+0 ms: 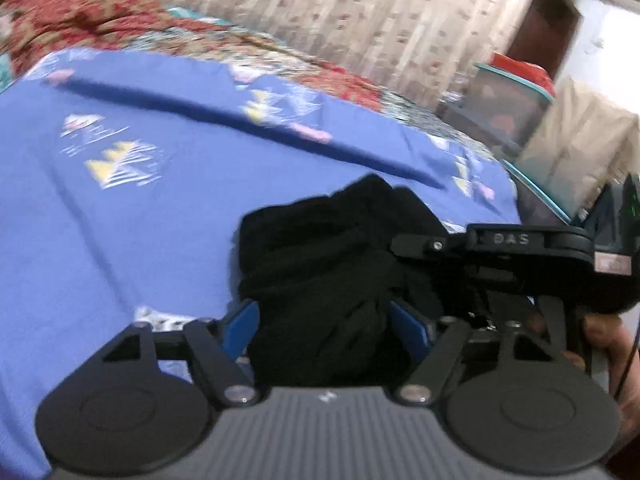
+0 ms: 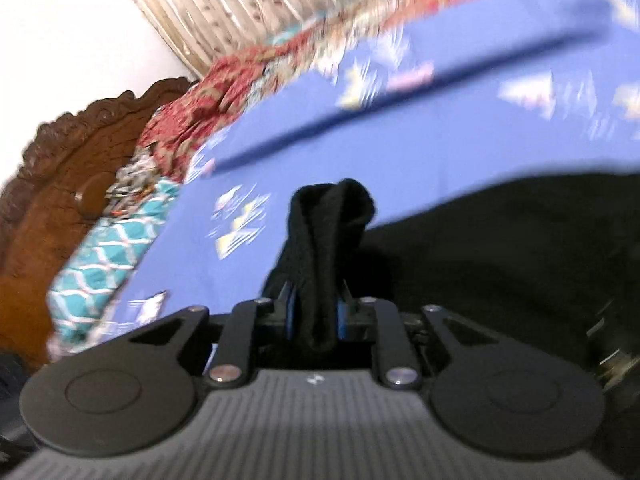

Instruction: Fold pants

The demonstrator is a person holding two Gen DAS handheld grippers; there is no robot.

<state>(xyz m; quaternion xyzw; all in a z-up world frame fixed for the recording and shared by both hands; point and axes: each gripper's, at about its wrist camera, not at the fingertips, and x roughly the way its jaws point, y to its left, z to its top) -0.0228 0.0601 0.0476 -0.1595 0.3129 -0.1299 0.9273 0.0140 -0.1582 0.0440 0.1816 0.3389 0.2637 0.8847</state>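
The black pants point(image 1: 320, 248) are bunched between my left gripper's point(image 1: 324, 328) blue pads point(image 1: 240, 328), which are closed on a thick wad of the cloth above the blue bed sheet point(image 1: 120, 220). My right gripper point(image 2: 314, 312) is shut tight on a narrow fold of the same black pants point(image 2: 328, 232); the rest of the cloth spreads dark to the right point(image 2: 520, 260). The right gripper's body point(image 1: 520, 256) shows close on the right in the left wrist view, a hand holding it.
A red patterned blanket point(image 1: 80, 20) lies along the far side of the bed. A carved wooden headboard point(image 2: 60, 168) and a teal patterned pillow point(image 2: 104, 256) sit at the left. A curtain point(image 1: 340, 8) hangs behind; boxes point(image 1: 512, 100) stand past the bed's right edge.
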